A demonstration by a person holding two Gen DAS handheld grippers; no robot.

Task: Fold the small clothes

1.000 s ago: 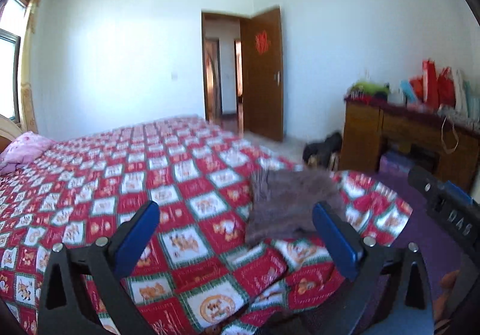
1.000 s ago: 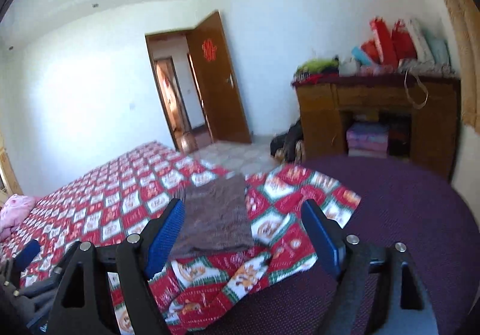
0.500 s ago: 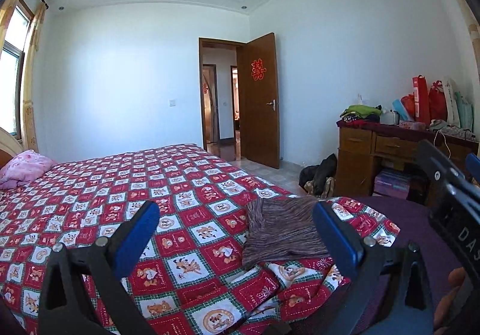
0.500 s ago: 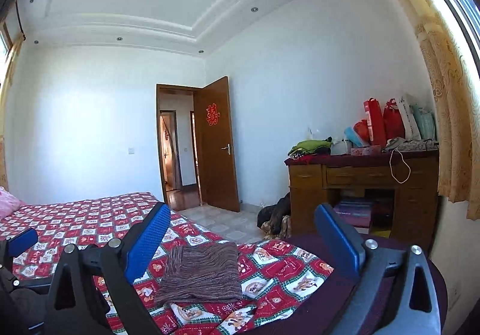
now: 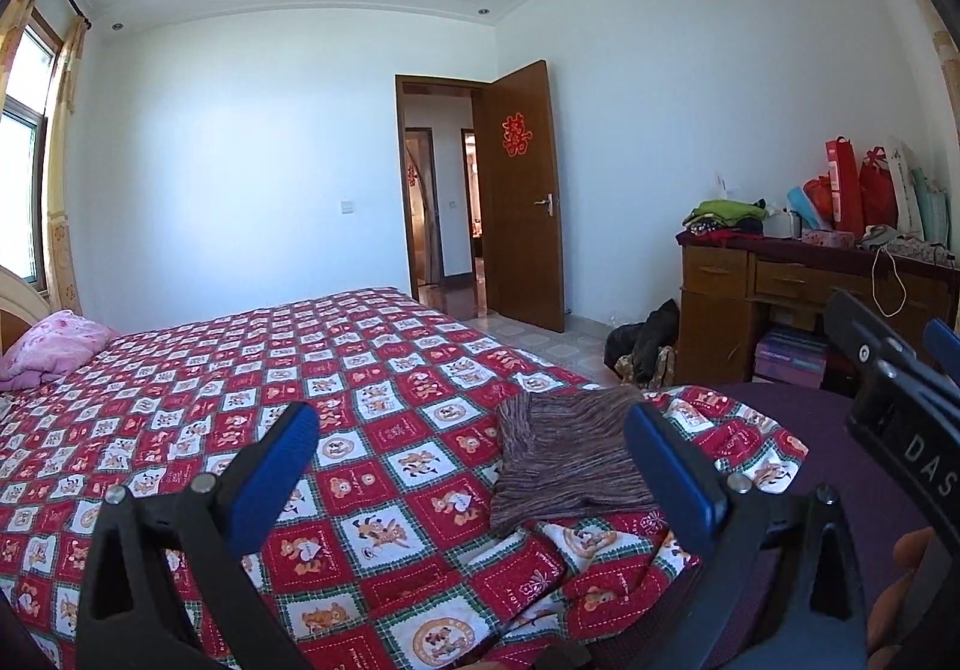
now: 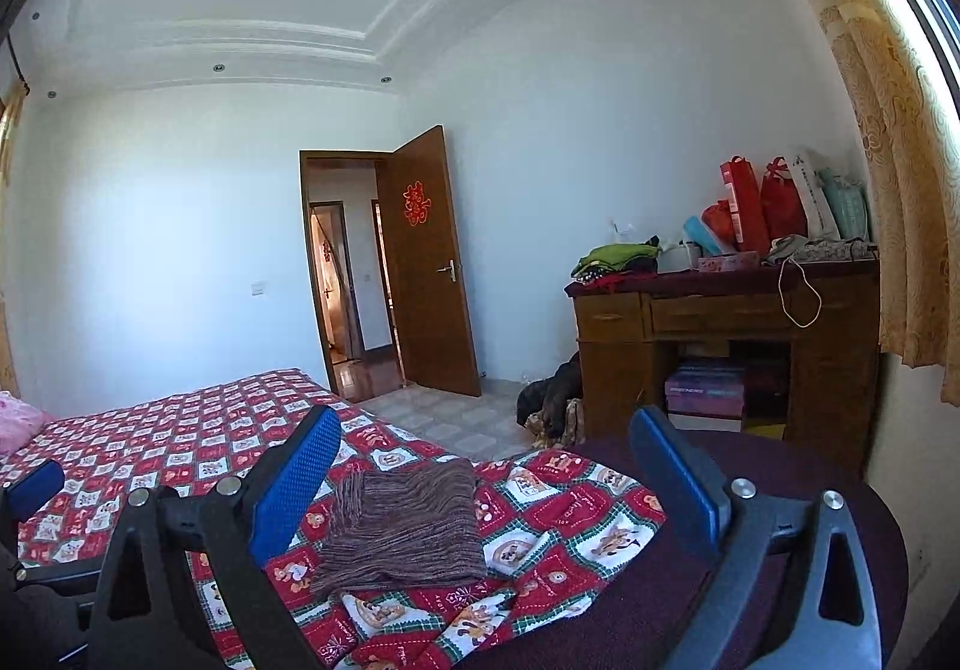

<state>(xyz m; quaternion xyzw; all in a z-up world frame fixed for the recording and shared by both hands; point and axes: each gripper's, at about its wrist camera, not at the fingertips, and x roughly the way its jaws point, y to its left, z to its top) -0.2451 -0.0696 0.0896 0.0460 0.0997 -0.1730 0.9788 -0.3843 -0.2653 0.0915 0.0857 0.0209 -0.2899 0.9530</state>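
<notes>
Nearest, holding the left gripper with its blue fingers spread wide, clamping nothing, only bedding showing in the gap. Holding the right gripper likewise, its pads standing far apart and pressing on nothing. Catching, in the left wrist view, the black body of the right gripper at the right edge, with part of a hand showing just below it. Catching, in the right wrist view, one blue tip of the left gripper at the far left edge.

Looking just past the fingertips at the folded garment, a brown-and-grey striped knit lying flat on the red checked bedspread near the bed's foot corner, apart from both grippers and touched by neither. Seeing it framed between the right gripper's fingers, and lying toward the right finger in the left wrist view. Noting the bedspread's edge rumpling beside a dark purple cover to the garment's right.

Looking farther along the bed to a pink pillow at its head, beside a curtained window. Looking across the tiled floor to a dark bundle lying next to a wooden desk, with a green clothes pile and red bags sitting on top. Ending at the brown door, standing open against the white wall and bearing a red paper ornament.
</notes>
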